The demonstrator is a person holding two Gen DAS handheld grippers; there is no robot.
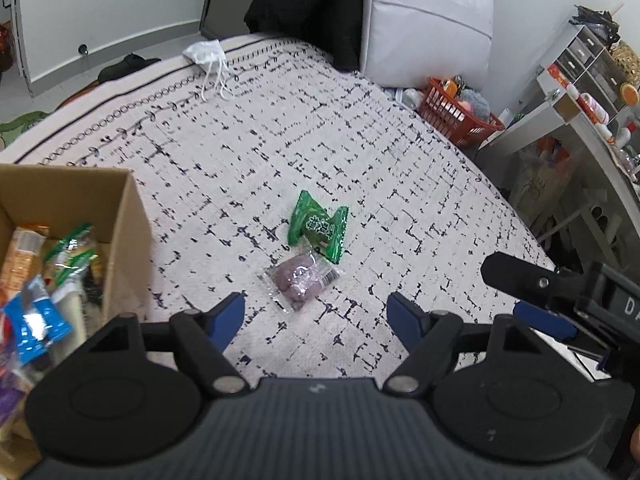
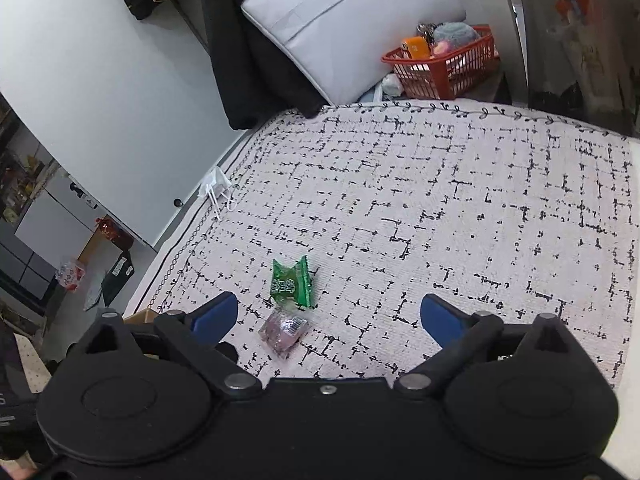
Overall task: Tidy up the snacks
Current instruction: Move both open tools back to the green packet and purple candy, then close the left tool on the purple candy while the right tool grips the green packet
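Left wrist view: the left gripper (image 1: pixel 316 314) points down at a white rug with a black broken-line pattern (image 1: pixel 400 184). Its blue-padded fingers (image 1: pixel 230 314) stand spread apart, with nothing between the pads. Just ahead of the fingertips, on the rug, lies a clear-wrapped purple snack (image 1: pixel 298 280). A green snack packet (image 1: pixel 318 226) lies directly beyond it; the two wrappers touch or overlap at their near edges. At the left edge stands an open cardboard box (image 1: pixel 120 208), holding assorted wrapped snacks (image 1: pixel 44 276). At the lower right, part of the right gripper (image 1: pixel 532 300) shows, with one black finger and one blue pad visible. At the far end of the rug lies a white face mask (image 1: pixel 206 58). Beyond the rug stand a grey storage bag (image 1: pixel 428 20) and a red basket (image 1: pixel 456 114) filled with small items.

Right wrist view: the right gripper (image 2: pixel 328 314) also points down at the rug (image 2: pixel 460 208). Its fingers (image 2: pixel 442 318) are spread wide, and no object sits between the pads. The purple snack (image 2: pixel 284 330) lies on the rug just ahead of the gripper, nearer the left finger than the right. The green packet (image 2: pixel 291 284) lies just beyond it, with the wrappers touching or nearly so. A corner of the cardboard box (image 2: pixel 140 315) shows behind the left finger. The face mask (image 2: pixel 218 188) lies at the rug's left border. The storage bag (image 2: pixel 352 20) and the red basket (image 2: pixel 444 64) stand past the far edge of the rug.
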